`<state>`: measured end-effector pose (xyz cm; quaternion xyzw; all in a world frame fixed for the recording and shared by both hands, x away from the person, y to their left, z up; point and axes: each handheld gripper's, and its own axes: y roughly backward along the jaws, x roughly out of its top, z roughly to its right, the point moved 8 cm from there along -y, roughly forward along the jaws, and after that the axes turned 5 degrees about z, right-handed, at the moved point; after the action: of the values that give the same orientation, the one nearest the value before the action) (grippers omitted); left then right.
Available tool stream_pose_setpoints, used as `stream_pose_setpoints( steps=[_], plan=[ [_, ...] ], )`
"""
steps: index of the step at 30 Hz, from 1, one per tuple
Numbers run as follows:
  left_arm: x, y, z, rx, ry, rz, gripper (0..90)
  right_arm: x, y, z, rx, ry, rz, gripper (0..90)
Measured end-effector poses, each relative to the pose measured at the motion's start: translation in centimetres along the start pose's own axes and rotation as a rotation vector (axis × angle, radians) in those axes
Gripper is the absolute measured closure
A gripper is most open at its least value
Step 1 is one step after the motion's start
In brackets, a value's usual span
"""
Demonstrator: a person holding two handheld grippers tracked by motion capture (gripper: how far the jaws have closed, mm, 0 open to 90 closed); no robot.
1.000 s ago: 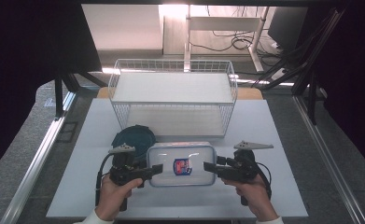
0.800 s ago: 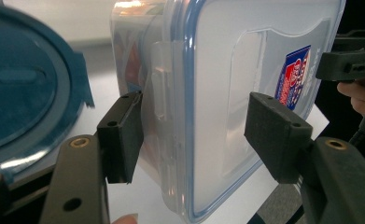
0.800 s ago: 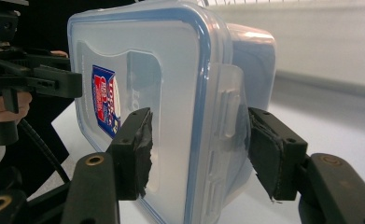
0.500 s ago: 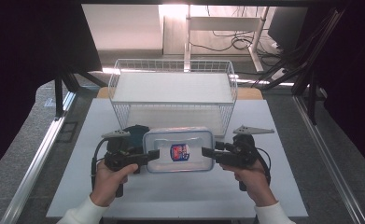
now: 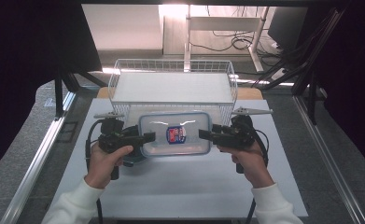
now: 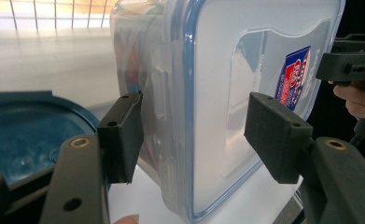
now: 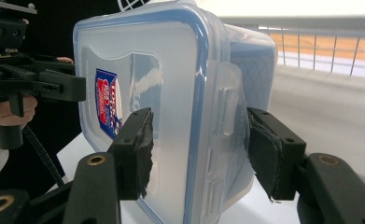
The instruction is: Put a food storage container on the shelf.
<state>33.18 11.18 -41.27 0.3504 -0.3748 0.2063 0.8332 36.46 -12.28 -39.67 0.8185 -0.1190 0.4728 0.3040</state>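
A clear plastic container (image 5: 175, 134) with a blue-rimmed lid and a red and blue label hangs above the white table (image 5: 185, 186), just in front of the wire basket (image 5: 173, 88). My left gripper (image 5: 147, 136) is shut on its left end and my right gripper (image 5: 203, 134) on its right end. In the left gripper view the container (image 6: 217, 93) stands on edge between the pads (image 6: 122, 135), one on the lid, one by the side clip. The right gripper view has the container (image 7: 171, 93) clamped the same way, lid against the left pad (image 7: 136, 154).
A dark blue round lid (image 5: 132, 161) lies on the table under my left hand, also seen as a blue disc (image 6: 26, 140) in the left gripper view. The basket's white floor holds nothing. Metal rails (image 5: 40, 154) run along both table sides.
Both hands have lifted the container off the table and carried it away from the person, up to the basket's front wall. The blue lid stayed where it lay.
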Motion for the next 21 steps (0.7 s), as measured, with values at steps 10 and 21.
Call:
stream_pose_setpoints(
  steps=[10, 21],
  plan=[
    [2.9, 0.0, 0.1, 0.007, -0.017, 0.019, 38.4, 2.5, -0.3, 0.4, 0.004, 0.005, 0.025, 43.1],
    [6.3, 0.4, 0.5, 0.014, -0.05, 0.027, 38.4, 5.7, -0.2, 0.4, 0.004, 0.015, 0.042, 43.1]
  ],
)
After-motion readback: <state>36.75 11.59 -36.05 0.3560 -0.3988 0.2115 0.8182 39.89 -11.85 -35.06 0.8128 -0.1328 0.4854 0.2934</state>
